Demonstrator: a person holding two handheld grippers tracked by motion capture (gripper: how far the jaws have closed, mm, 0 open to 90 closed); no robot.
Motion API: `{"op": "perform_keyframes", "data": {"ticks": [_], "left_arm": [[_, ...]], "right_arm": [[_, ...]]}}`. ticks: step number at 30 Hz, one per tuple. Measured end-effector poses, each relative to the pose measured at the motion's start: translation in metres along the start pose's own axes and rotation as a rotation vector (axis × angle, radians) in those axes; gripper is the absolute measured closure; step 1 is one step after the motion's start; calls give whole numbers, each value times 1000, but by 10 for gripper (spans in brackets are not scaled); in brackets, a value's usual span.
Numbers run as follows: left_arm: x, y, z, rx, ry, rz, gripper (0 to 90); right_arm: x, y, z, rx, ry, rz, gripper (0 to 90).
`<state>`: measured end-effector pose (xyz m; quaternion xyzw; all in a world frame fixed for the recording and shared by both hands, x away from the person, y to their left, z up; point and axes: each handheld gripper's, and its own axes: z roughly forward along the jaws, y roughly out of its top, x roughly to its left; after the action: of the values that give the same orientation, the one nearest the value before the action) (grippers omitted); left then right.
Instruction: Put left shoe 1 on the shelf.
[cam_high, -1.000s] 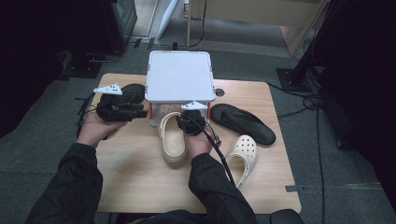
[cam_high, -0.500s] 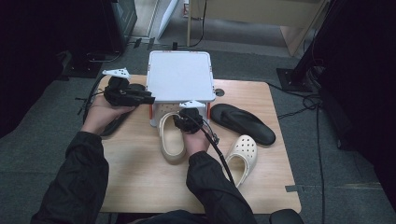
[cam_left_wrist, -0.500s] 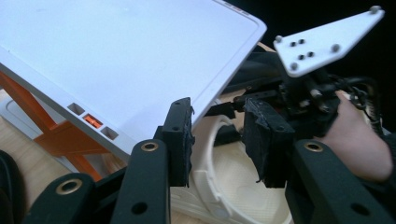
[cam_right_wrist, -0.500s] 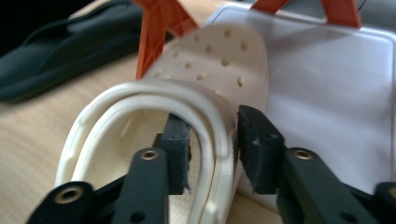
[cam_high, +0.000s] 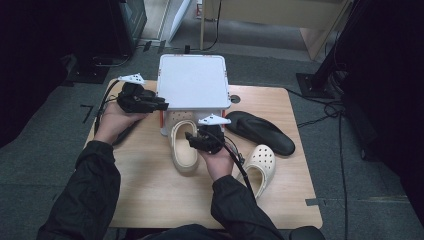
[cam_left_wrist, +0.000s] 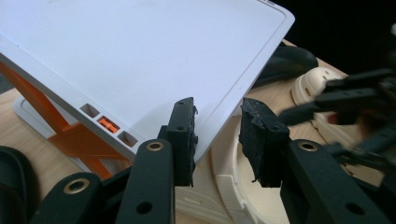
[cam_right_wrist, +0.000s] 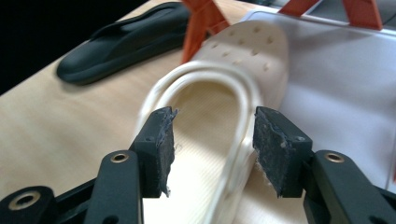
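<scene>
Your right claw (cam_high: 192, 141) hovers at the heel of the cream clog (cam_high: 182, 145), which lies on the desk (cam_high: 150, 190) with its toe tucked under the white rack (cam_high: 192, 80), the raised white platform on orange legs at the desk's far edge. In the right claw's own view, its jaws stand spread to either side of the clog's heel rim (cam_right_wrist: 210, 88), the pads clear of the rubber; they have just been opening, and nothing is pinched. Your left claw (cam_high: 162, 106) sits at the rack's left front corner, its jaws part-way apart and just closing, the near corner of the white top (cam_left_wrist: 140, 60) showing in the gap between them in its own view; you cannot tell from the frames whether the pads press on that edge. A second cream clog (cam_high: 260, 165) rests to the right of the rack's front, beside your right forearm, and a black sandal (cam_high: 265, 132) lies between that clog and the rack. Another dark shoe (cam_left_wrist: 11, 182) lies to the left of the rack.
</scene>
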<state>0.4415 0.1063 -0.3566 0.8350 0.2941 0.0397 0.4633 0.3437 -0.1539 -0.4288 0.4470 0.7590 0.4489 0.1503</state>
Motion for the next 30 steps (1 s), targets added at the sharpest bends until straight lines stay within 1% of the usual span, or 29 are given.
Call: {"op": "perform_keyframes", "data": {"ticks": [2, 5, 9, 11, 13, 16, 18, 20, 26, 28, 30], "left_arm": [[1, 0, 1, -1, 10, -2, 685], [3, 1, 2, -2, 4, -7, 697], [3, 2, 6, 0, -6, -8, 700], [4, 3, 7, -2, -11, -1, 704], [4, 3, 8, -1, -14, 1, 711], [5, 3, 8, -2, -14, 1, 726], [5, 3, 8, -2, -7, 1, 732], [5, 3, 8, -3, 0, -9, 731], [4, 1, 8, -13, 11, -14, 761], [4, 1, 8, -13, 11, -15, 767], [4, 1, 8, -14, 13, -16, 770]], "right_arm": [[5, -8, -8, -3, 7, 0, 468], [13, -21, -16, 9, 16, 11, 448], [20, -36, -21, 30, 29, 18, 448], [23, -45, -22, 45, 36, 22, 454], [27, -52, -24, 59, 43, 19, 474], [33, -60, -27, 62, 36, -9, 531], [36, -65, -31, 68, 44, -5, 573], [39, -70, -33, 74, 56, -10, 603], [49, -89, -28, 152, 86, -45, 646], [52, -96, -24, 177, 93, -45, 655], [53, -101, -19, 199, 94, -56, 658]]}}
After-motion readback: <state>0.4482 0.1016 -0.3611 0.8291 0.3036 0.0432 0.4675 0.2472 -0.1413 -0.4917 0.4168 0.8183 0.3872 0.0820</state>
